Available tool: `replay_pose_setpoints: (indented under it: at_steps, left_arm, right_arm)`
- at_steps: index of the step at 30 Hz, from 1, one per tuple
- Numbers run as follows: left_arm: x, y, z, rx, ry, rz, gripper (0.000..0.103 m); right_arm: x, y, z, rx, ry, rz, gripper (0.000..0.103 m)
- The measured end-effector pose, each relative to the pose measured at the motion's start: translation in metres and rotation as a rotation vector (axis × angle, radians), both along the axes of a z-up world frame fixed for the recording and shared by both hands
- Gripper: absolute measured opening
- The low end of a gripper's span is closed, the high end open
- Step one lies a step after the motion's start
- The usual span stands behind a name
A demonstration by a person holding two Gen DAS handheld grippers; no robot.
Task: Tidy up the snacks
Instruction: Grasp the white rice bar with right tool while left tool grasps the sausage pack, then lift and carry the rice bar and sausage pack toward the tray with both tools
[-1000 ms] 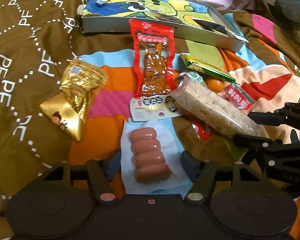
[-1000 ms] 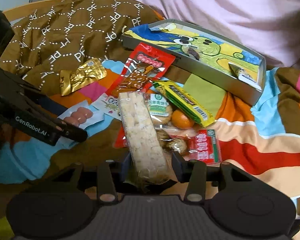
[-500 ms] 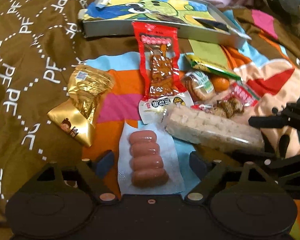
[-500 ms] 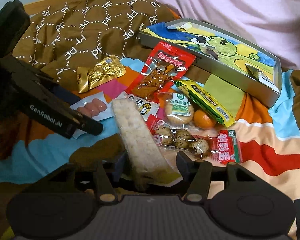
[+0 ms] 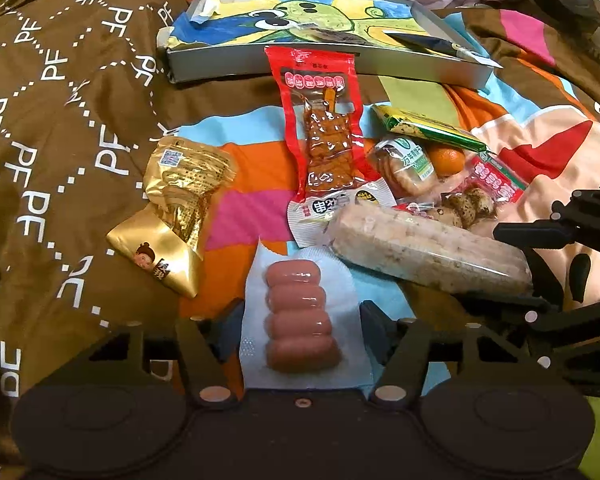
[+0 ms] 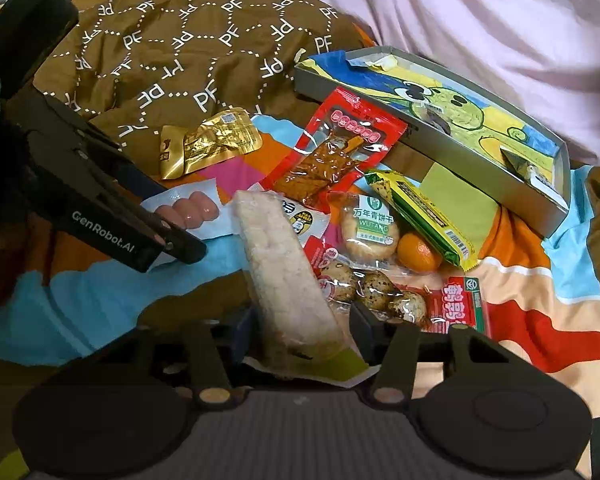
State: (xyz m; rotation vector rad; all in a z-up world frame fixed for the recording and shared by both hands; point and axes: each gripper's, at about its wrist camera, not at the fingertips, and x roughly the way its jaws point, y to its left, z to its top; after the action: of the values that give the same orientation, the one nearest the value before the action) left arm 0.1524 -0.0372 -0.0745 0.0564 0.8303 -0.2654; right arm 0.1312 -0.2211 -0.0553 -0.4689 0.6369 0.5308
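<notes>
Left wrist view, item 1: sausage pack [image 5: 300, 316], four pink links in a white and blue wrapper, lying lengthwise between the fingers of the left gripper [image 5: 300, 322] at 6 o'clock. The fingers stand apart on either side of the wrapper, not pressing it; likely placed for a side pinch.

Item 2: rice-crisp bar [image 5: 428, 254] in clear film, at 3 o'clock of the sausages, its far end across the white packet [image 5: 332, 208] printed with large Chinese characters. In the right wrist view the bar [image 6: 284, 280] runs up from 6 o'clock between the fingers of the right gripper [image 6: 300, 326]; gaps show on both sides, so the jaws appear parted and I cannot tell if they touch it. Its near end rests on a yellow-green flap.

Item 3: red skewer packet [image 5: 326, 128], 12 o'clock of the sausages, one end against the tray wall.

Item 4: gold foil pouch [image 5: 180, 208], 10 o'clock, with a cartoon face and a QR code; set apart from the rest.

Item 5: round biscuit [image 6: 370, 224], label "WUTANG" under Chinese characters.

Item 6: orange [image 6: 418, 252], touching the biscuit and tucked under the green-yellow bar [image 6: 424, 216], which carries a barcode.

Item 7: quail egg pack [image 6: 400, 300], red label, Chinese text.

Item 8: grey tray [image 6: 556, 204], 1 o'clock, cartoon-lined, likely the destination. The other tool reads "GenRobot.AI".
</notes>
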Motion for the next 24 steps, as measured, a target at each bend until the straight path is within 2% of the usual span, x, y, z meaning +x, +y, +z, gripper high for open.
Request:
replay_pose_setpoints:
  at_steps: [4, 11, 16, 18, 20, 24]
  left_arm:
    - [-0.002, 0.004, 0.001, -0.016, 0.003, 0.017, 0.063]
    - [-0.003, 0.007, 0.0, -0.033, 0.001, 0.028, 0.063]
    - [-0.002, 0.01, 0.001, -0.062, 0.004, 0.042, 0.062]
    - [-0.002, 0.012, 0.001, -0.078, 0.006, 0.051, 0.062]
    - [-0.003, 0.014, 0.001, -0.089, 0.007, 0.06, 0.062]
    - [-0.004, 0.015, 0.001, -0.1, 0.008, 0.07, 0.062]
  right_arm:
    - [-0.001, -0.002, 0.002, 0.017, 0.019, -0.006, 0.054]
    - [0.008, -0.008, 0.002, 0.083, 0.052, -0.021, 0.064]
    - [0.014, -0.004, -0.004, 0.095, 0.068, -0.009, 0.066]
    - [0.015, -0.001, -0.006, 0.09, 0.076, -0.002, 0.063]
    - [0.012, 0.0, -0.007, 0.085, 0.071, 0.008, 0.056]
    - [0.001, 0.01, -0.008, 0.028, 0.018, 0.03, 0.048]
